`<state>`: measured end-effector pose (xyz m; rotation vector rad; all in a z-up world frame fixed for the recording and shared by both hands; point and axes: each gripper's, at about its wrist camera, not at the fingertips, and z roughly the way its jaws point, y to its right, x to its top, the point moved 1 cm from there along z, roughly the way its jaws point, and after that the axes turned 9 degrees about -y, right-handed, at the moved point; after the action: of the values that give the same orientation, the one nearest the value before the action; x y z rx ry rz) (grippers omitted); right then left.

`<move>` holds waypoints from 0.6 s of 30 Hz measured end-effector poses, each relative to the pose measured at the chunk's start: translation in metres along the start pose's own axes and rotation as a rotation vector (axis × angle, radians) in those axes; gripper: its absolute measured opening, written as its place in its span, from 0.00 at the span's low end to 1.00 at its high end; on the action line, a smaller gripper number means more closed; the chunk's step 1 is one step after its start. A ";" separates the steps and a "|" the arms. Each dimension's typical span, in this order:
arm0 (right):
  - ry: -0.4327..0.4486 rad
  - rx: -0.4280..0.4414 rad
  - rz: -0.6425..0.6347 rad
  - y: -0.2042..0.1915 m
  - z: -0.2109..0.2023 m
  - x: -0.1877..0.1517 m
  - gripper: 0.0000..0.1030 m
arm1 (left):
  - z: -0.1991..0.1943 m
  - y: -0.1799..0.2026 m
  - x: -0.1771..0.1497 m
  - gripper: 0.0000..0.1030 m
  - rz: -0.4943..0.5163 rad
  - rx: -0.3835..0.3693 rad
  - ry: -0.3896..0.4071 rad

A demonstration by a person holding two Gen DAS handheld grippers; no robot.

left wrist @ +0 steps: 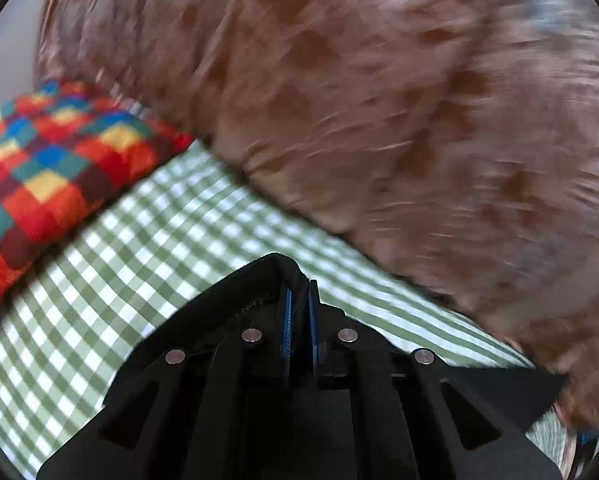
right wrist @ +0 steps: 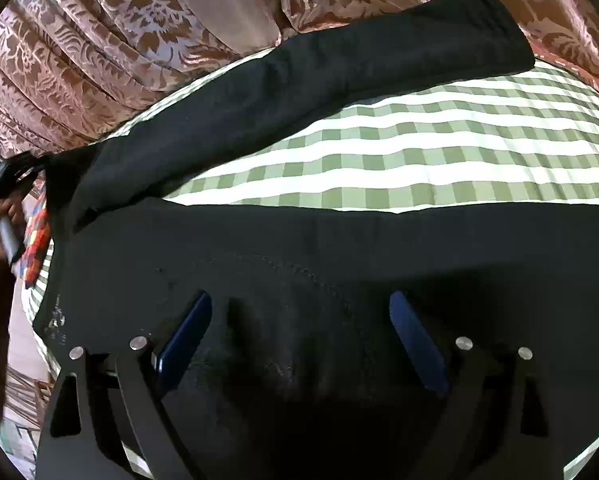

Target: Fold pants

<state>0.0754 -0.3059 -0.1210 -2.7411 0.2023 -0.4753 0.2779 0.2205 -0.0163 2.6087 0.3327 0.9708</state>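
**Black pants on checked bedsheet, left gripper clamped**

Left gripper (left wrist: pixel 299 300): fingers pinched together on a black pants (right wrist: pixel 299 92) edge above the green-checked bedsheet (right wrist: pixel 419 152), near the patchwork pillow (left wrist: pixel 51 176). Right gripper (right wrist: pixel 299 320): fingers spread wide, released, over pants fabric lying across the sheet.

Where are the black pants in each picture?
Left wrist view: only a bit of the black pants shows at bottom centre, pinched between the shut fingers of the left gripper.
Right wrist view: the pants fill the bottom and one leg stretches to the upper right; the right gripper hangs open over them.
Shared landmark: the green checked sheet.
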 end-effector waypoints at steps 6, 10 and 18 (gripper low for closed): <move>0.005 0.080 -0.013 -0.010 -0.010 0.017 0.80 | -0.095 0.012 -0.056 0.05 0.115 -0.163 0.099; -0.003 0.188 -0.020 -0.026 -0.011 0.049 0.73 | -0.134 0.004 -0.095 0.05 0.131 -0.208 0.112; -0.034 0.406 0.031 -0.074 0.007 0.146 0.66 | -0.156 -0.017 -0.154 0.05 0.132 -0.230 0.070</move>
<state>0.2203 -0.2638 -0.0565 -2.3443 0.1235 -0.4094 0.0589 0.2209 -0.0027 2.4160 0.0610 1.0771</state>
